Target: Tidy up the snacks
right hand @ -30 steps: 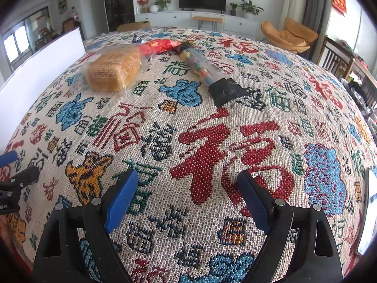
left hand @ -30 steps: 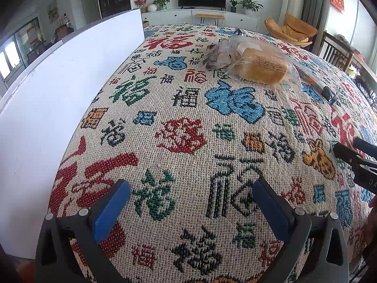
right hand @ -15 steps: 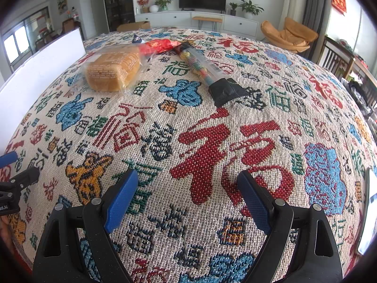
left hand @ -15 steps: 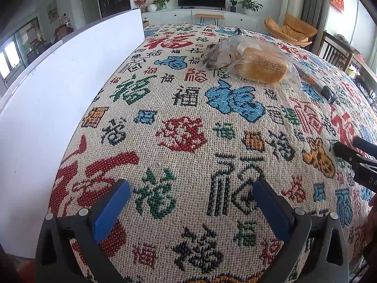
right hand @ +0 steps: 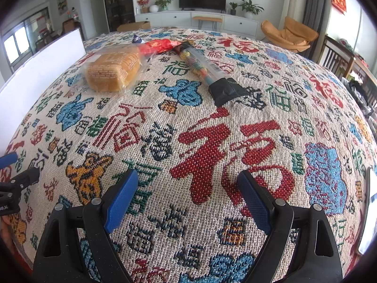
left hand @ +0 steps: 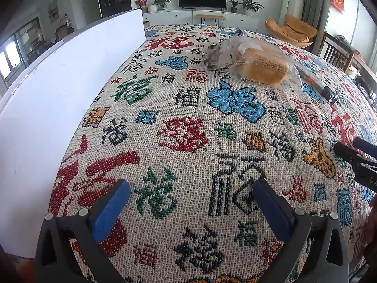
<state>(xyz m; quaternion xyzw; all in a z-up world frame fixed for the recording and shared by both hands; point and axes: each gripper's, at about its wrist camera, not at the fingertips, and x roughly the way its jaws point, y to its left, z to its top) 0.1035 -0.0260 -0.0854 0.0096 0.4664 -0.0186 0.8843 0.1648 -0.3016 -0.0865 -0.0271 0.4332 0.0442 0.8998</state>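
Observation:
A bagged bread loaf (left hand: 261,67) (right hand: 113,70) lies at the far part of the patterned tablecloth. A red snack packet (right hand: 157,46) lies behind it. A long clear tube of colourful sweets with a black end (right hand: 205,70) (left hand: 315,83) lies to the right of the loaf. A dark wrapped snack (left hand: 212,55) lies left of the loaf. My left gripper (left hand: 192,202) is open and empty, low over the near cloth. My right gripper (right hand: 188,193) is open and empty, also near the front edge, well short of the snacks.
A white board (left hand: 59,89) (right hand: 37,70) stands along the table's left side. The woven tablecloth (right hand: 212,141) covers the whole table. A white item (right hand: 367,212) lies at the right edge. Wooden chairs (left hand: 339,56) stand to the right.

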